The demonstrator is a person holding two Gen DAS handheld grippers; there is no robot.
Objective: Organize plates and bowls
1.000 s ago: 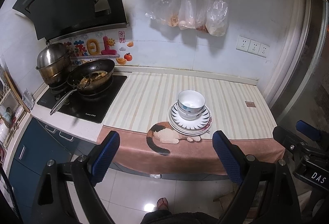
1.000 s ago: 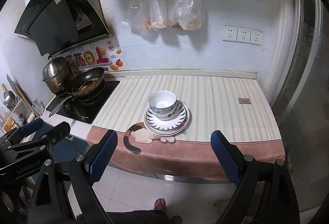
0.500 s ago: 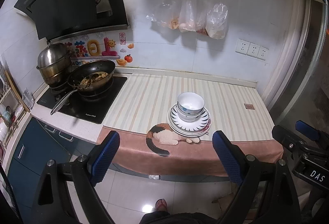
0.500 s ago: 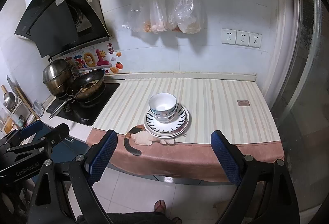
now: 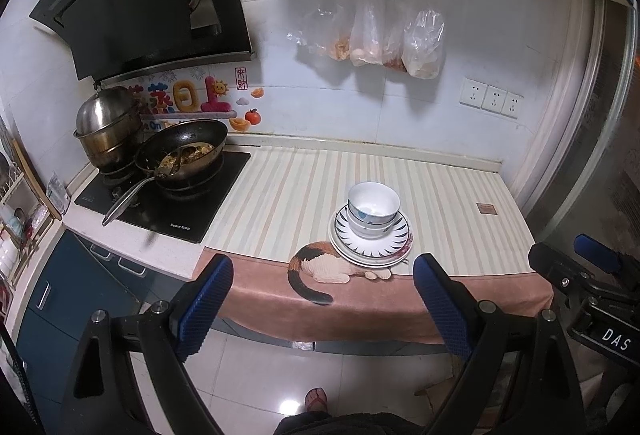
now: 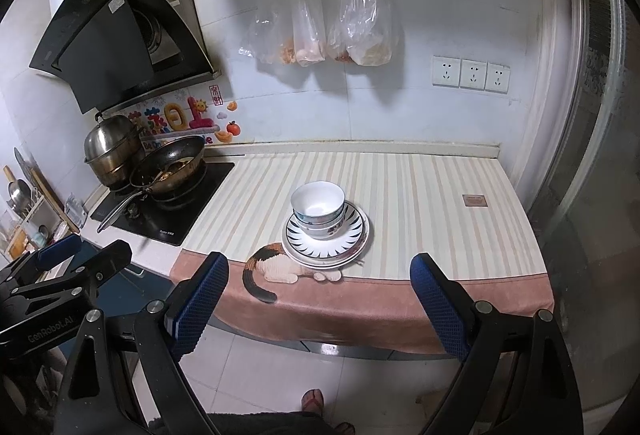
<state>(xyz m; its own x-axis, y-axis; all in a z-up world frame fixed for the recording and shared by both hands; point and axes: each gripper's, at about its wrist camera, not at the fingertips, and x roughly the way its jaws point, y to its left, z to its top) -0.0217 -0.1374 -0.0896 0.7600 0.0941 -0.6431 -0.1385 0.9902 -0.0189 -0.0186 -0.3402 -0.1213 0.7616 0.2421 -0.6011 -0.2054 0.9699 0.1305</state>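
Observation:
Stacked white bowls (image 5: 374,209) (image 6: 318,209) sit on a pile of patterned plates (image 5: 396,241) (image 6: 352,235) near the counter's front edge. The top bowl is empty. My left gripper (image 5: 320,271) hangs open in front of the counter, below and short of the stack, with nothing between its blue pads. My right gripper (image 6: 318,267) is likewise open and empty, at about the same distance from the stack. Each gripper shows at the edge of the other's view: the right gripper's body (image 5: 592,267) and the left gripper's body (image 6: 72,263).
A striped mat with a cat picture (image 5: 320,263) covers the counter (image 6: 420,195) and hangs over its front. A wok with food (image 5: 180,155) and a steel pot (image 5: 106,131) stand on the hob at left. Plastic bags (image 6: 320,35) hang on the wall. A sandalled foot (image 5: 316,399) stands on the tiled floor.

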